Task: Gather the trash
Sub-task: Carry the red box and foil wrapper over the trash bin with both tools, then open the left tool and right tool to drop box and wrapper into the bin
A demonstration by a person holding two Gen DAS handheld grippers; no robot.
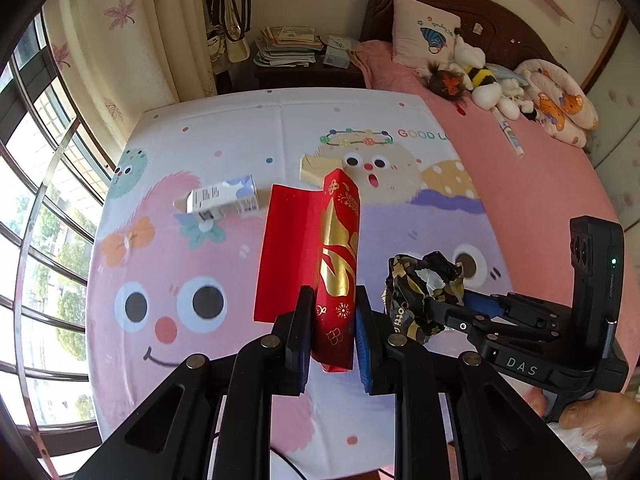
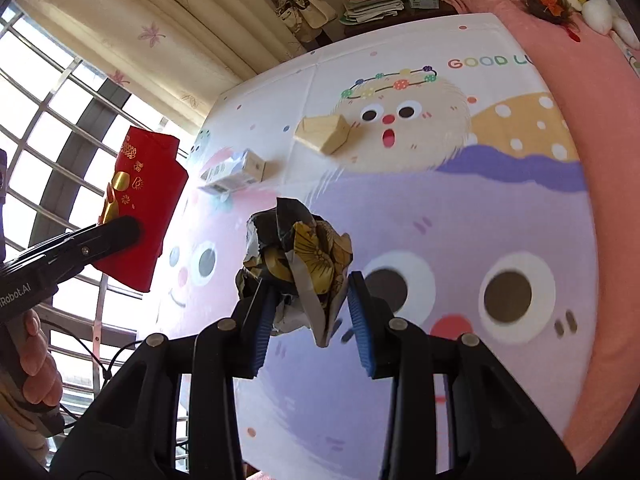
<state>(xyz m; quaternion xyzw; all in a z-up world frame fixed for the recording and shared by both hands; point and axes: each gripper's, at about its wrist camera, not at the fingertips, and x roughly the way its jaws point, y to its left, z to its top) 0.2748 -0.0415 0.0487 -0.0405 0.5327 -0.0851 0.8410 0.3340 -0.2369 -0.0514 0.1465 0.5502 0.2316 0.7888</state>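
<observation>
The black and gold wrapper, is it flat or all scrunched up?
Scrunched up. The black and gold wrapper is a crinkled ball with torn folds, held off the table by the right gripper.

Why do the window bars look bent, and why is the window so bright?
Left wrist view: fisheye lens bows the window bars toward the frame's edge; trees outside remain visible. Right wrist view: daylight washes the window out to white behind the red envelope, and the bedsheet looks slightly blurred.
</observation>
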